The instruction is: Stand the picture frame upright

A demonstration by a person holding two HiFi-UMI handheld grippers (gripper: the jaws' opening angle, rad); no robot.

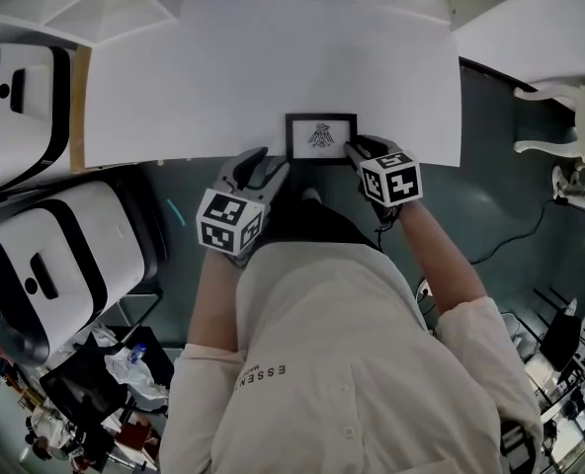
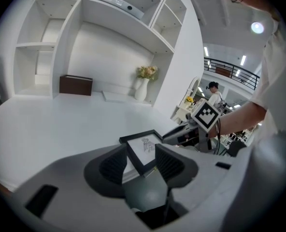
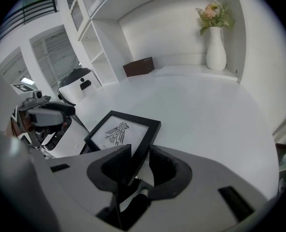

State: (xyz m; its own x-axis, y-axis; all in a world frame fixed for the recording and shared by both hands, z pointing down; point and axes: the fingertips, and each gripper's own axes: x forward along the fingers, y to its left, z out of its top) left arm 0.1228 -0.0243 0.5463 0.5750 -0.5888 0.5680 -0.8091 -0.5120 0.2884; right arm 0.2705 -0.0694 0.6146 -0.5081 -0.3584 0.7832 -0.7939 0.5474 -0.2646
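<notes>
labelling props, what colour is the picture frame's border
The picture frame's border is black, around a white print; clearest in the right gripper view.

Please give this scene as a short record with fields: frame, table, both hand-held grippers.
Picture frame: lies flat, face up, at the table's near edge
Table: white
Left hand-held gripper: open, frame's near left corner between its jaws
Right hand-held gripper: open, frame's near right corner between its jaws
Task state: frame not yet upright
</notes>
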